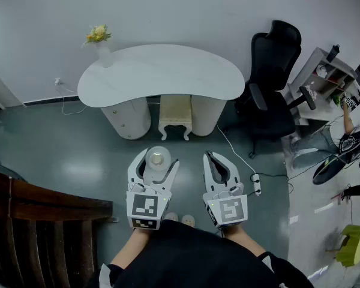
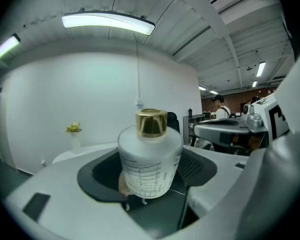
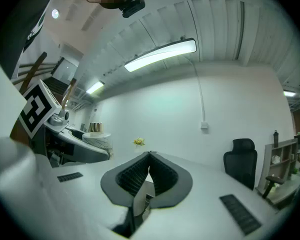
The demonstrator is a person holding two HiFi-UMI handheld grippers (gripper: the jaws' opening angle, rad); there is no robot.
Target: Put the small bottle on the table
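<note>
A small white bottle (image 2: 150,161) with a gold cap stands upright between the jaws of my left gripper (image 2: 150,179), which is shut on it. In the head view the bottle (image 1: 158,157) shows from above inside the left gripper (image 1: 154,165), held over the grey floor well short of the table. The white kidney-shaped table (image 1: 162,74) stands ahead by the wall. My right gripper (image 1: 218,164) hangs beside the left one with its jaws shut and nothing between them. In the right gripper view the right gripper (image 3: 149,160) has its tips touching, and the bottle (image 3: 97,134) shows at the left.
A vase of yellow flowers (image 1: 99,41) stands on the table's left end. A small cream stool (image 1: 175,117) sits under the table. A black office chair (image 1: 273,83) is at the right, a dark wooden rail (image 1: 42,200) at the left. A power strip (image 1: 257,185) lies on the floor.
</note>
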